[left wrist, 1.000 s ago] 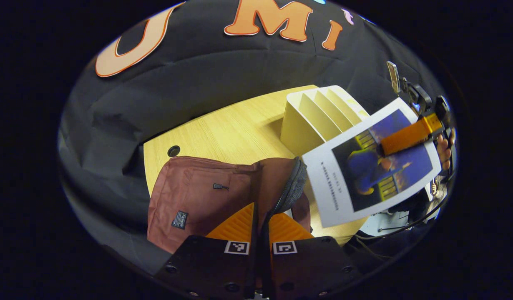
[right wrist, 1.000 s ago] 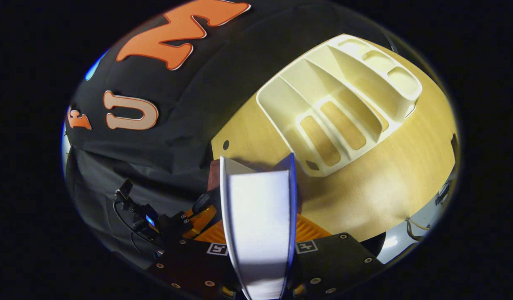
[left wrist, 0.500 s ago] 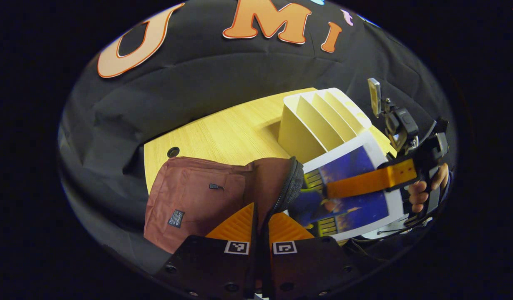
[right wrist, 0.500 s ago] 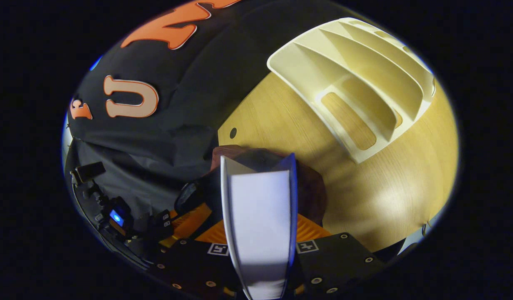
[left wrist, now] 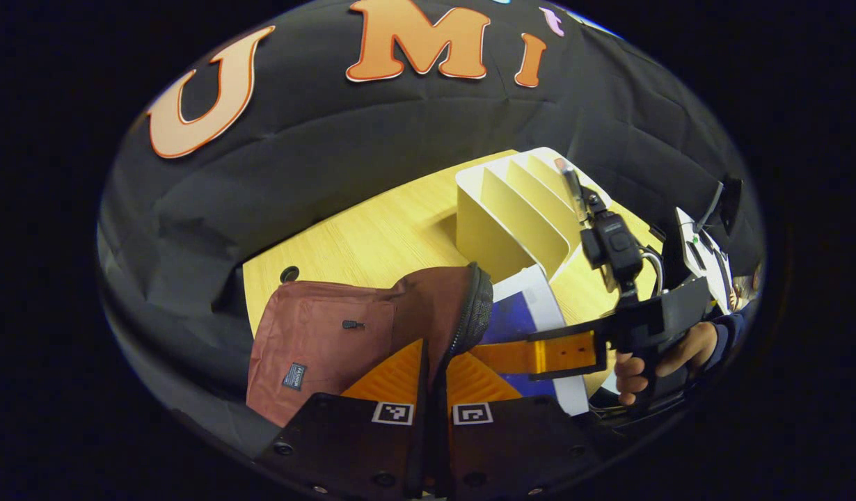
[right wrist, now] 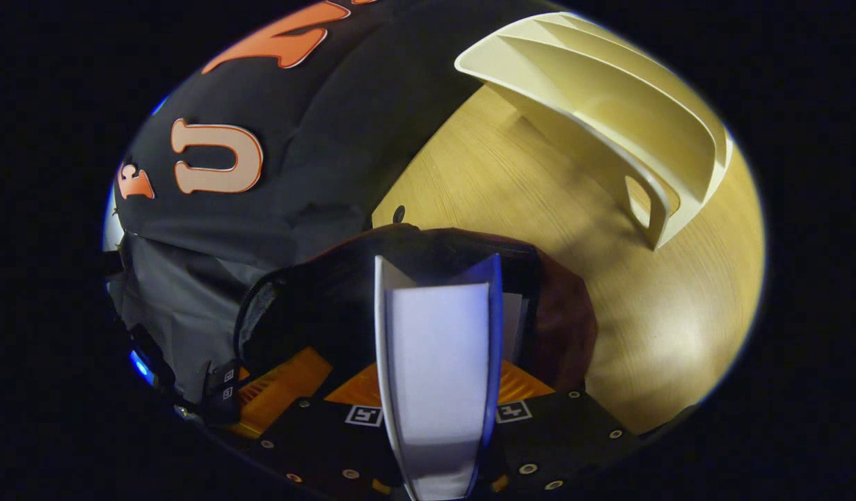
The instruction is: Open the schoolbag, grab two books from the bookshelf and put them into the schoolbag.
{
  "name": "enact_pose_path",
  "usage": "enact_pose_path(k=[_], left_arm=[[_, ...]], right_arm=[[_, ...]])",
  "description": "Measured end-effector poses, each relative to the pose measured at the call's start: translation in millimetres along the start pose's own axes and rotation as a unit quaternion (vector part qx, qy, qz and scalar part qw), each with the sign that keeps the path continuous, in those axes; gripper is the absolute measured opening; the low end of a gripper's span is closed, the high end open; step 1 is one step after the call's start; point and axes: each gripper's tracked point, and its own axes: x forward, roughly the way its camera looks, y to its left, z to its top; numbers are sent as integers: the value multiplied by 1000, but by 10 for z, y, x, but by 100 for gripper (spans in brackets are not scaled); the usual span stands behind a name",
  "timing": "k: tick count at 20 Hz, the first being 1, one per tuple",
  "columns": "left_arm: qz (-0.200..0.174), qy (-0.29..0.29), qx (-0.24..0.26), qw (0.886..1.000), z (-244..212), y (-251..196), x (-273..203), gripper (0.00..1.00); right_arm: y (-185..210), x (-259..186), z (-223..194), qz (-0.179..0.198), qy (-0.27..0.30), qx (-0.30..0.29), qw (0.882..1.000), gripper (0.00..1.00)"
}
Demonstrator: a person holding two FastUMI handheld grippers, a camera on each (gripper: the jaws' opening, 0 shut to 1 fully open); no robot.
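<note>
Right gripper [right wrist: 435, 417] fingers pinching book [right wrist: 438, 362], leading edge at open schoolbag [left wrist: 316, 334] mouth. Left gripper [left wrist: 433, 379] fingers pinching zipper rim, holding it wide. Slide book straight in, release once seated.

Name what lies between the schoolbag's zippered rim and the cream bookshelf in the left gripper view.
The book, clamped by the right gripper, slanting into the schoolbag before the bookshelf.
</note>
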Motion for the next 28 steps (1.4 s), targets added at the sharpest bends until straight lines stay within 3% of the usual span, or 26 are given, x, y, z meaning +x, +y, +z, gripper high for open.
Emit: enact_pose_path(k=[6,7,13,18,20,21,22,23,24,25,28], left_arm=[[-11,-8,1,1000,37,-49,-76,7],[-13,-10,-2,1000,52,-37,-91,7],[-19,-17,-16,1000,133,-118,-174,7],[6,-11,-11,1000,65,128,-176,6],[5,-10,-26,1000,50,156,-185,6],[5,-10,-32,999,52,182,-172,6],[6,-11,-40,999,38,203,-145,6],[4,-10,-49,999,25,216,-132,6],[3,-11,-55,998,9,223,-140,6],[2,-11,-58,998,4,233,-131,6],[3,-15,-58,998,11,267,-123,6]], right_arm=[[129,319,-150,15,7,11,1000,41],[158,372,-157,18,6,13,1000,30],[251,619,-204,41,8,20,999,31],[304,834,-201,47,11,21,999,32],[147,842,-261,3,31,15,999,37],[69,838,-241,-21,36,4,999,47],[-18,798,-228,-41,43,-3,998,71],[-95,753,-204,-58,50,-2,997,84],[-169,687,-191,-69,56,4,996,75],[-227,593,-191,-81,60,7,995,97],[-342,426,-127,-101,61,15,993,98]])
